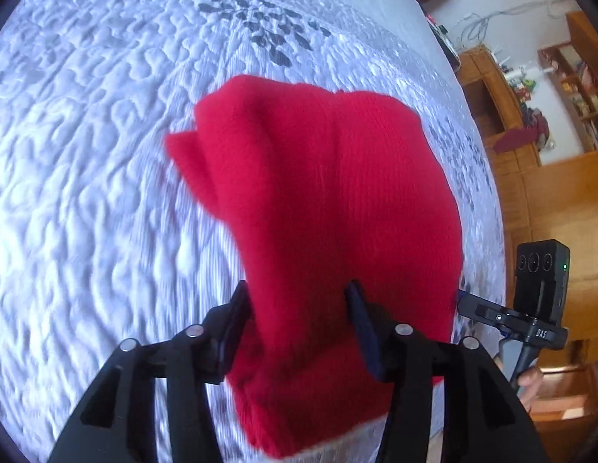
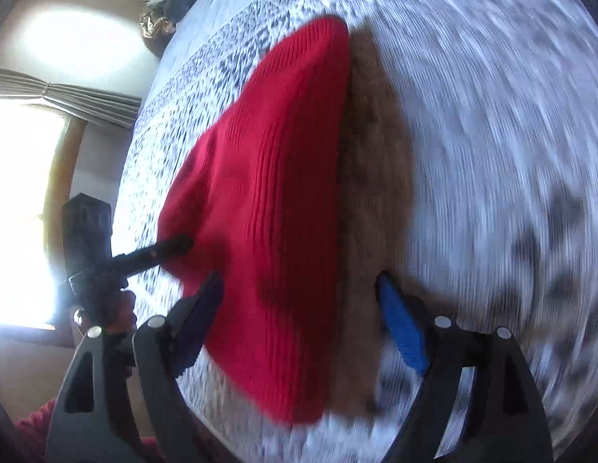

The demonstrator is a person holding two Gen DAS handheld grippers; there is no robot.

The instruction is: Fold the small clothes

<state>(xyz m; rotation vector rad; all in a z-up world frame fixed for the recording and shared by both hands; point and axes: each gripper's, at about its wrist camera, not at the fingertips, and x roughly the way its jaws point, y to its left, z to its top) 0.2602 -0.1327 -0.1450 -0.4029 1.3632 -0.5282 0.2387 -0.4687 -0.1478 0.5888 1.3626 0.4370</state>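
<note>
Gripping a red knit garment [image 1: 322, 200] between the left gripper [image 1: 299, 308] fingers, cloth draping over the white quilted bedspread [image 1: 86, 193]. Showing only in the right wrist view: right gripper [image 2: 299, 308] spread wide, garment [image 2: 275, 208] lying between without contact, its shadow beside it. Leaving broad bedspread [image 2: 492, 135] free rightward. Blurring fine detail; cropping the lower hem.
</note>
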